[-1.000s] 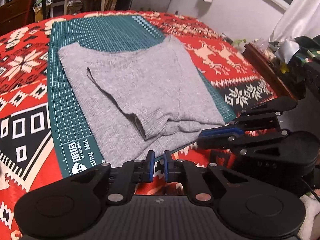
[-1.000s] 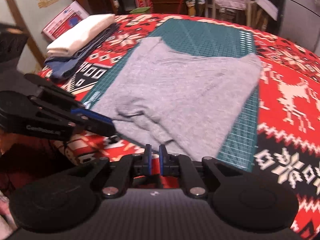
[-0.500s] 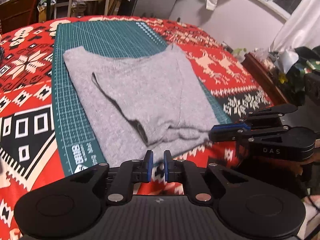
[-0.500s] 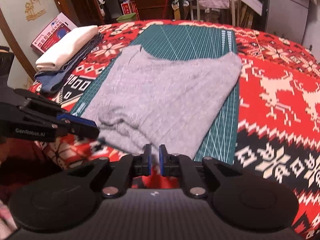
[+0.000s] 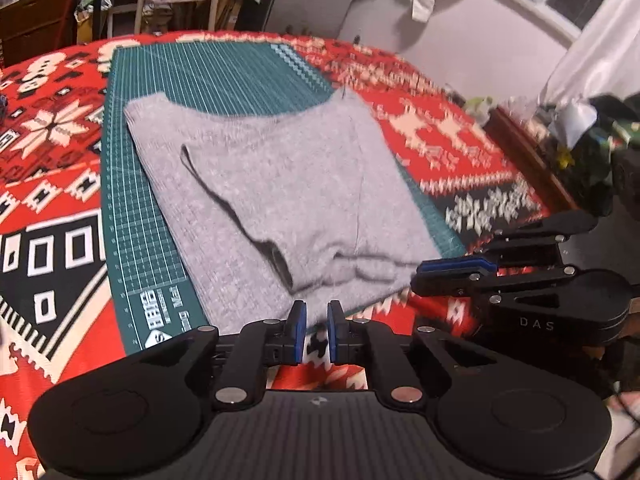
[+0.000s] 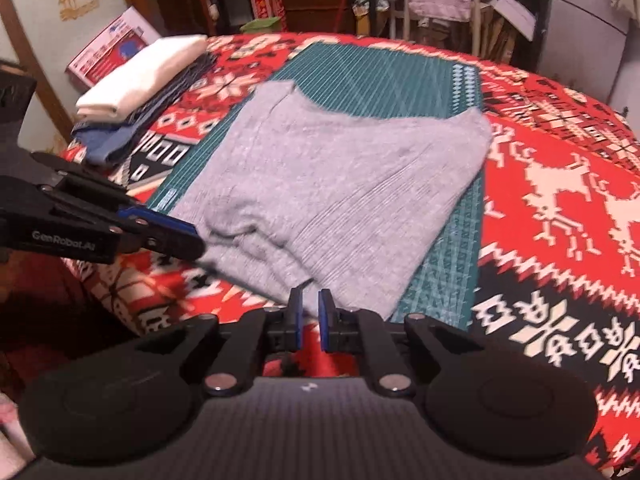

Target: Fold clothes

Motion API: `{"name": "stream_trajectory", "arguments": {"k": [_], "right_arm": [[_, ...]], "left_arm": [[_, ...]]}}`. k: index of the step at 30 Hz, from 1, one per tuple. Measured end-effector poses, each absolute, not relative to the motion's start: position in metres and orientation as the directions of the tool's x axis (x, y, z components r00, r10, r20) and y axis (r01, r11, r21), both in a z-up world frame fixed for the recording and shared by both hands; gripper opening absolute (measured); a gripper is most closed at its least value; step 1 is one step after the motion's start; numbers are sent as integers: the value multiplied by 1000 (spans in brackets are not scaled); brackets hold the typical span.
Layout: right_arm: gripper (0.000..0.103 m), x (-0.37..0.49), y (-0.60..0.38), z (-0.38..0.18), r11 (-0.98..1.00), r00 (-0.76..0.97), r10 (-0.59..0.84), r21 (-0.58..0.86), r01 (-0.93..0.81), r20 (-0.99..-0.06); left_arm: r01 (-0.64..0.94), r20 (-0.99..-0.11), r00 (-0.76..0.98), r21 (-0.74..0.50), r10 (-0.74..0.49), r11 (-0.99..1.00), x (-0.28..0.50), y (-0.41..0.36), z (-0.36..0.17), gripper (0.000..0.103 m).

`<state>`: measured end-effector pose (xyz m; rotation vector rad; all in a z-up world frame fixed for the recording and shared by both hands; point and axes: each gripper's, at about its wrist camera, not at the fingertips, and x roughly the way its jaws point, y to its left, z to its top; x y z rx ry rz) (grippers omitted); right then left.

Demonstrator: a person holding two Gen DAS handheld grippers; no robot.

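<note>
Both hand-held grippers, left [image 5: 316, 322] and right [image 6: 308, 312], have backed off the near hem, jaws nearly closed and empty; grey sweater [image 5: 280, 200] lies ahead on the mat [image 5: 132, 216], partly folded, fold released.

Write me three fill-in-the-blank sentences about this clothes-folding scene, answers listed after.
1. The garment lying on the cutting mat is ____ in colour.
2. The cutting mat is ____ with a white grid.
3. On the stack of folded clothes at the table's edge, the top piece is ____.

Missing words: grey; green; white
</note>
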<state>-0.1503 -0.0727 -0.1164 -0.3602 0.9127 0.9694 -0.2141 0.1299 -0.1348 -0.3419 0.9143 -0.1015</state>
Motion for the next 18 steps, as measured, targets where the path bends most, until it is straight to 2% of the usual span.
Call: {"name": "stream_trajectory", "arguments": {"k": [4, 7, 15, 18], "right_arm": [[10, -141, -75, -121, 577, 273, 530, 105, -810, -803], [10, -140, -79, -130, 580, 268, 526, 109, -807, -807], [11, -135, -86, -121, 587, 251, 558, 163, -793, -791], [11, -125, -84, -118, 600, 267, 566, 168, -782, -780]], "left_arm": [[-106, -766, 614, -318, -190, 942, -213, 139, -137, 9], [-133, -782, 589, -345, -206, 929, -216, 146, -146, 9], [-175, -737, 631, -438, -241, 882, -225, 164, -138, 9], [-203, -731, 651, -430, -208, 880, -218, 174, -137, 9]]}}
